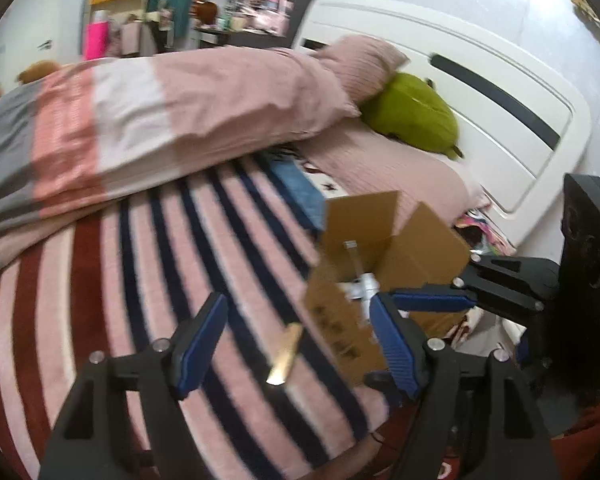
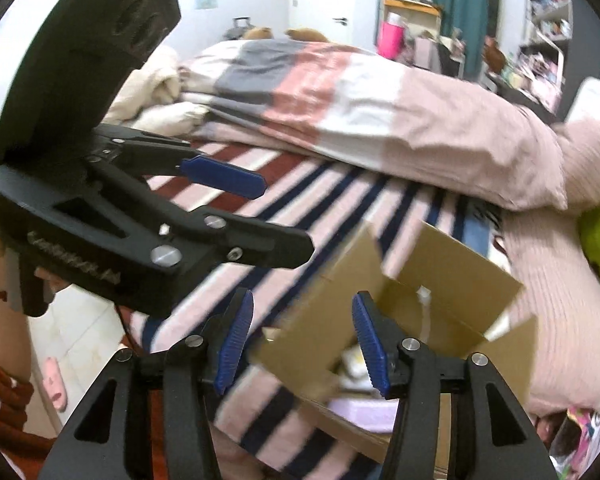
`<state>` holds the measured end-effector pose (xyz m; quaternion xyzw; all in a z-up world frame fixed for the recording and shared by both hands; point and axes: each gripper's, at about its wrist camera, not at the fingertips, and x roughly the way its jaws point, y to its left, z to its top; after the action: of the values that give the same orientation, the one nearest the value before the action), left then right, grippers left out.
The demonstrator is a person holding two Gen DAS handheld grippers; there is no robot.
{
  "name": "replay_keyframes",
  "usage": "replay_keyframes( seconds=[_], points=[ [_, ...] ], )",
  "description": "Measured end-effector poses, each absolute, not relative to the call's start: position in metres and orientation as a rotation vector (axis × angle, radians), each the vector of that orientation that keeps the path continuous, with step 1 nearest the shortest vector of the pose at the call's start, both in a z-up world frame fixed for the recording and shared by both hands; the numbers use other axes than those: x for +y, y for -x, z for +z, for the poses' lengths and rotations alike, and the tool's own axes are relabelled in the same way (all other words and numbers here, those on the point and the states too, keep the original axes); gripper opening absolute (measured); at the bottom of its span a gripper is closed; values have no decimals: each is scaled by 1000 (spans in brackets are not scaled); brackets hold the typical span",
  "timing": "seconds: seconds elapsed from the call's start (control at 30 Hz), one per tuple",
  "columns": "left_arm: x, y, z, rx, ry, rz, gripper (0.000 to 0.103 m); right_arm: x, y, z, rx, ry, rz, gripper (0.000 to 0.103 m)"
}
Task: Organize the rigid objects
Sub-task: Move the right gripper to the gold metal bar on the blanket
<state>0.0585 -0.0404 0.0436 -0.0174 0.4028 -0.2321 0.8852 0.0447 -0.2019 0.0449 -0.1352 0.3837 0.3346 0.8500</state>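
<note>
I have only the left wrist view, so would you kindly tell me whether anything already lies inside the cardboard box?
Observer: Yes. The right wrist view looks down into the cardboard box and shows pale items at its bottom, too blurred to name.
Operator: Thank you. Is that all it holds?
Observer: A flat lavender item also seems to lie in it, nearer the camera.
Operator: And is my right gripper free?
Observer: The right gripper hangs open and empty over the box's near flap.
</note>
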Motion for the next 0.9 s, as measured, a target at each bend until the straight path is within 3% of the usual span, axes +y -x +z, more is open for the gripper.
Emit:
replay_keyframes(
  seconds=[0.43,0.73,0.9],
  points=[
    [72,-24,-36,830,114,-277,73,-85,-19,-28,907,280,875,48],
    [80,-13,-77,856,125,-290,74,-113,-38,-118,1023,134,550,48],
    [81,-13,-86,868,129,-292,74,-135,-52,-138,998,63,360,48]
  ],
)
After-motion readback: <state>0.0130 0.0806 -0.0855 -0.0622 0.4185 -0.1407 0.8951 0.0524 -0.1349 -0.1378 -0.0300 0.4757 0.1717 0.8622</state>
